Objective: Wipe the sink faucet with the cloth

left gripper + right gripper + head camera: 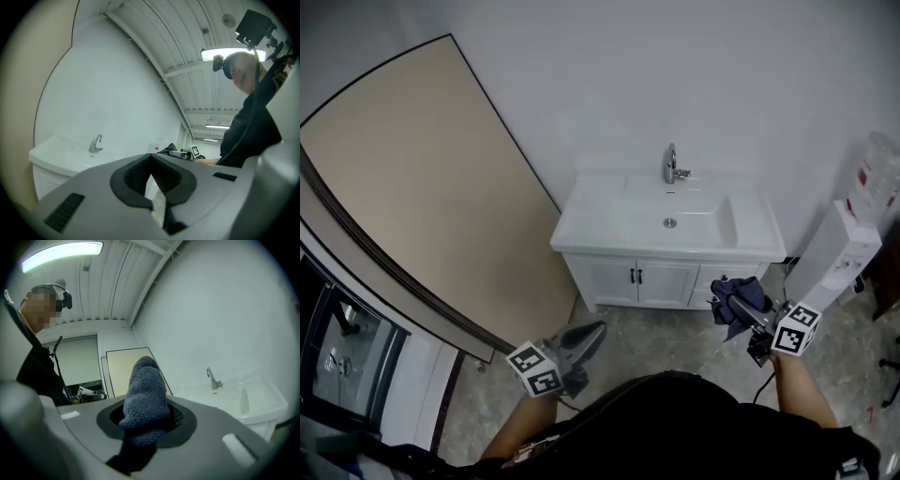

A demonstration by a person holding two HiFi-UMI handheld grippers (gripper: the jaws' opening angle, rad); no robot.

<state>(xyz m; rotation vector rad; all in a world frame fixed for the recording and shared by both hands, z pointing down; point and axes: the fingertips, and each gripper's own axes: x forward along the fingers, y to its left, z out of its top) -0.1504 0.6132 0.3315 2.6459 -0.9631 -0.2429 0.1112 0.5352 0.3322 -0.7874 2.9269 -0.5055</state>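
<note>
**Cloth in the tool, faucet yet to be reached**

Nearest us, the left tool (592,330) is clenched on nothing. The right tool (750,317) grasps the dark blue cloth (144,399), a bunched wad poking out past its jaws with a tail hanging below. We judge that hold the weak point: rubbed against metal, the wad could work loose and drop to the floor (675,337), or bare jaws could knock the fitting. Farther off, well apart from both tools, the faucet (671,166) stands at the back of the white sink (581,220).
</note>
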